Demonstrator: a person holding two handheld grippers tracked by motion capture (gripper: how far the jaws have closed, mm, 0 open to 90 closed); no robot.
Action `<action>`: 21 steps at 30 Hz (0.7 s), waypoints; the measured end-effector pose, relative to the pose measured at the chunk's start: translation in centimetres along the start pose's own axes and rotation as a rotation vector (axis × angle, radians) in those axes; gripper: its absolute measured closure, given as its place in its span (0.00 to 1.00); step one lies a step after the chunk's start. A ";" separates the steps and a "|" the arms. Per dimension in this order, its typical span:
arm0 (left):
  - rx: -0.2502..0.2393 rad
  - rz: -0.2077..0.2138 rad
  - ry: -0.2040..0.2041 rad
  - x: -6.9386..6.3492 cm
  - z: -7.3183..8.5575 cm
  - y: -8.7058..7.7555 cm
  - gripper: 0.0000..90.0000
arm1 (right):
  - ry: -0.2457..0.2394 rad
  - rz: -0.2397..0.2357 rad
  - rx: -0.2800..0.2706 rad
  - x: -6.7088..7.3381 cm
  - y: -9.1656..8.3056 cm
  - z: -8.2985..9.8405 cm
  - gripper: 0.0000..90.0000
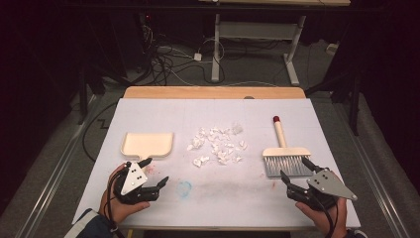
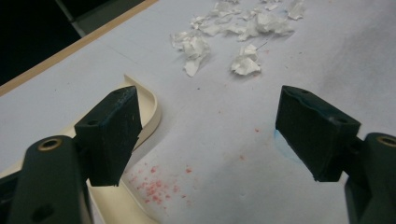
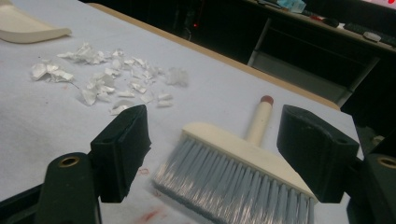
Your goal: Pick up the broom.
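Note:
A cream dustpan (image 1: 147, 144) lies at the left of the white table cover, and a heap of torn white paper scraps (image 1: 216, 146) lies in the middle. At the right lies a brush (image 1: 285, 153) with grey bristles and a cream, red-tipped handle. My left gripper (image 1: 157, 171) is open, just in front of the dustpan's near edge (image 2: 149, 112), with nothing between its fingers (image 2: 112, 135). My right gripper (image 1: 294, 167) is open, low over the table just short of the brush's bristles (image 3: 243, 172). Its fingers (image 3: 123, 149) touch nothing.
Red specks (image 2: 156, 186) and a faint blue smudge (image 1: 184, 188) mark the table cover (image 1: 237, 111) near its front. The table's wooden far edge (image 1: 213, 92) borders a dark floor with cables and a desk frame (image 1: 257, 39). The scraps (image 3: 107, 79) lie between dustpan and brush.

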State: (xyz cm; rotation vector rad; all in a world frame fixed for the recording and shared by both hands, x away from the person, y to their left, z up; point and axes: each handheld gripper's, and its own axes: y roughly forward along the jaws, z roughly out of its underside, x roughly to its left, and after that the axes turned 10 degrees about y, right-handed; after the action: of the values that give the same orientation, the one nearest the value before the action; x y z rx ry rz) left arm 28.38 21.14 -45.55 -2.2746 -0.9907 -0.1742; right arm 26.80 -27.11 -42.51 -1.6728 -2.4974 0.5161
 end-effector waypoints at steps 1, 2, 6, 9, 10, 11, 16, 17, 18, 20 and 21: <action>0.004 0.005 0.004 0.0 0.0 0.1 0.24 | 0.002 0.000 0.002 0.0 0.1 0.1 0.29; 0.010 0.008 0.010 -0.1 0.0 0.2 0.24 | 0.000 -0.001 0.007 -0.1 0.1 0.1 0.28; 0.015 0.015 0.022 -0.3 0.0 0.2 0.24 | 0.002 0.000 0.017 0.0 0.2 0.1 0.28; 0.013 0.020 0.022 -0.3 0.0 0.2 0.24 | 0.000 0.000 0.027 0.1 0.3 0.1 0.28; 0.015 0.020 0.022 -0.4 0.0 0.2 0.24 | -0.006 0.001 0.036 0.0 0.4 0.0 0.28; 0.019 0.024 0.025 -0.4 0.0 0.2 0.24 | -0.008 0.007 0.042 0.0 0.5 0.0 0.28; 0.034 0.025 0.023 -0.5 0.2 0.1 0.24 | 0.001 0.000 0.066 -0.4 1.3 -0.3 0.27; 0.031 0.025 0.018 -0.5 0.2 0.1 0.24 | 0.001 0.001 0.078 -0.6 1.5 -0.4 0.27; 0.028 0.028 0.011 -0.5 0.2 0.1 0.24 | 0.001 0.008 0.089 -0.7 1.8 -0.5 0.27; 0.033 0.033 0.006 -0.5 0.1 0.2 0.24 | -0.011 0.022 0.097 -1.1 2.3 -0.8 0.27; 0.033 0.034 0.004 -0.5 0.1 0.4 0.24 | -0.014 0.027 0.104 -1.4 2.6 -1.0 0.27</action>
State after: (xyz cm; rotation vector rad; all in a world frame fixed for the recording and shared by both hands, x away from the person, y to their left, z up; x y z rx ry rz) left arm 28.30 20.68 -45.96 -2.2588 -0.9454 -0.1471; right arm 29.88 -27.24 -42.25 -1.6729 -2.4154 0.6510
